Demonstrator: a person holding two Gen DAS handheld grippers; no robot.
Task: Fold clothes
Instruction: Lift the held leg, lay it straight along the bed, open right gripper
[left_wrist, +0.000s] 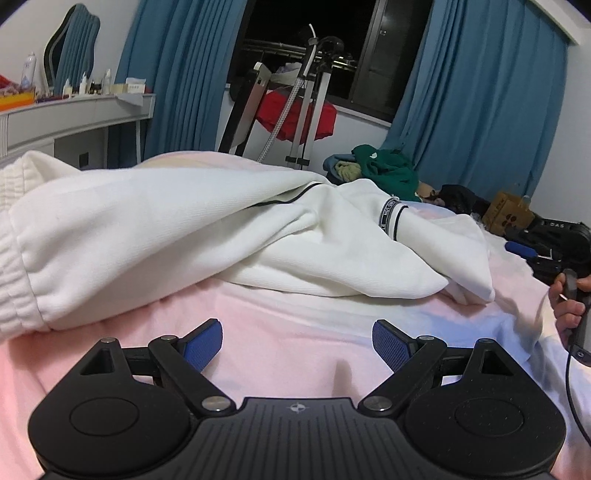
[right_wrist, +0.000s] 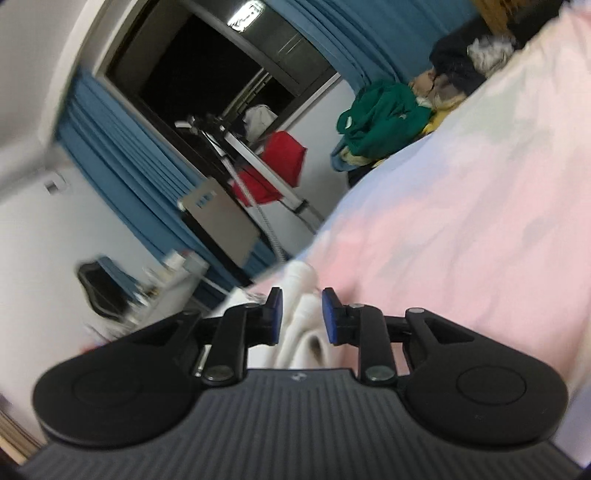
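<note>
White garment (left_wrist: 166, 229) lies across bed (left_wrist: 295, 332), just beyond wide-open, empty left gripper (left_wrist: 297, 341); right gripper (right_wrist: 302, 317) narrowed around its white fold, pads apparently not pressing.

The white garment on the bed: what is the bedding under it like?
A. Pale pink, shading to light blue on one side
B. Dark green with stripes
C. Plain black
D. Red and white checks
A: in the left wrist view the white garment lies on a bed cover that is soft pink with a light blue patch toward the right; the green seen is a separate heap of clothes farther back.
</note>
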